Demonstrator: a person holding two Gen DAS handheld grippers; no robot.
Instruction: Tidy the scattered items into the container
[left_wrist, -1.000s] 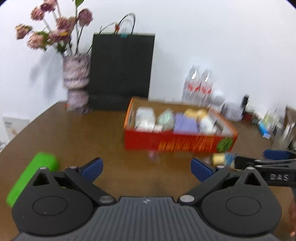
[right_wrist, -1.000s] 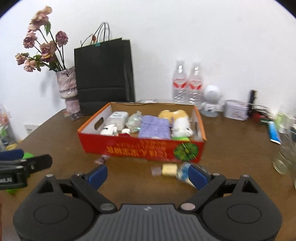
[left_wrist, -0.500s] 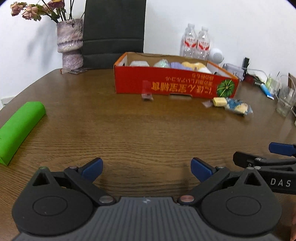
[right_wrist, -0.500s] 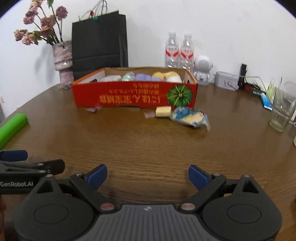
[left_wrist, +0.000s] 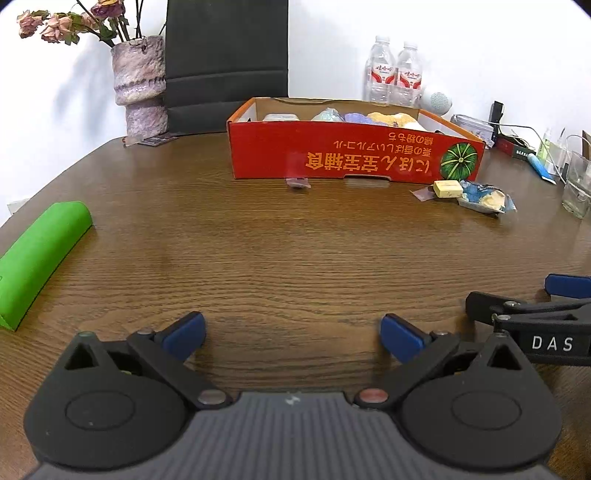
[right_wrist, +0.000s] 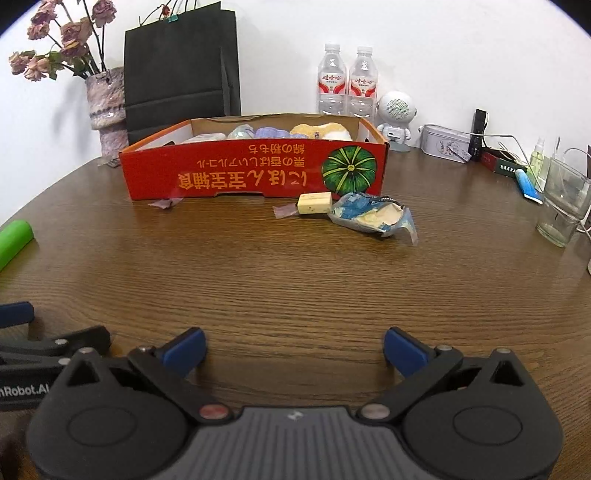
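- Since 1 second ago both claws have come down low over the wooden table (right_wrist: 295, 280); the red box (right_wrist: 255, 173), seen from above then with its contents open to view, now shows mainly its front wall.
- The right claw (right_wrist: 294, 349) has just been opening and stands spread wide, with nothing between its jaws. The left claw (left_wrist: 293, 332) is spread too, and empty.
- My reading: neither claw carries anything, so a fresh pick is due.
- Loose items lie ahead of the right claw and slightly to its right, just in front of the box: a yellow block (right_wrist: 314, 203) touching a torn blue wrapper (right_wrist: 373, 218), with a small purple scrap (right_wrist: 284, 211) beside the block.
- Another purple scrap (right_wrist: 165, 203) lies ahead and left, at the box's front wall.
- A green roll (left_wrist: 40, 254) sits far to the left of the left claw.
- The path forward is bare table. A glass (right_wrist: 563, 210) stands well right of the wrapper; 2 water bottles (right_wrist: 347, 85) and a vase (right_wrist: 105, 107) stand beyond the box.
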